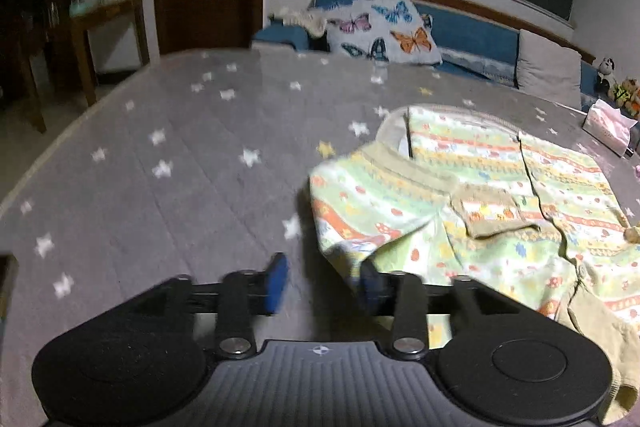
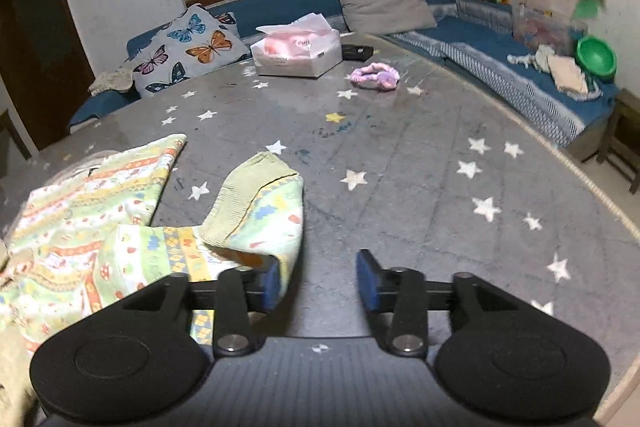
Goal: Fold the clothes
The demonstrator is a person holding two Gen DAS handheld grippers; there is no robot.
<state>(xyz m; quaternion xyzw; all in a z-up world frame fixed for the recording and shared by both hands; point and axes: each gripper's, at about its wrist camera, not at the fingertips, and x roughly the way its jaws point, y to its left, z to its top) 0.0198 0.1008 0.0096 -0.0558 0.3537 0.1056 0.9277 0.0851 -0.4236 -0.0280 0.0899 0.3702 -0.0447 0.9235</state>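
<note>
- Left tongs (image 1: pixel 322 281): jaws apart, nothing between them; garment (image 1: pixel 472 203) lies on the table (image 1: pixel 168 147) just right of them, its near edge touching the right pad.
- Right tongs (image 2: pixel 318 281): jaws apart, empty; a sleeve (image 2: pixel 260 211) lies beside the left pad.
- Progress, as judged: one sleeve appears folded over the body; further folds remain.
- Writing: tissue box (image 2: pixel 298 53) ahead of the right tongs carries print, unreadable.

the patterned garment (image 1: pixel 500 195) runs off the right edge in the left wrist view and off the left edge in the right wrist view. the left claw's (image 1: pixel 322 285) pads are motion-blurred.
</note>
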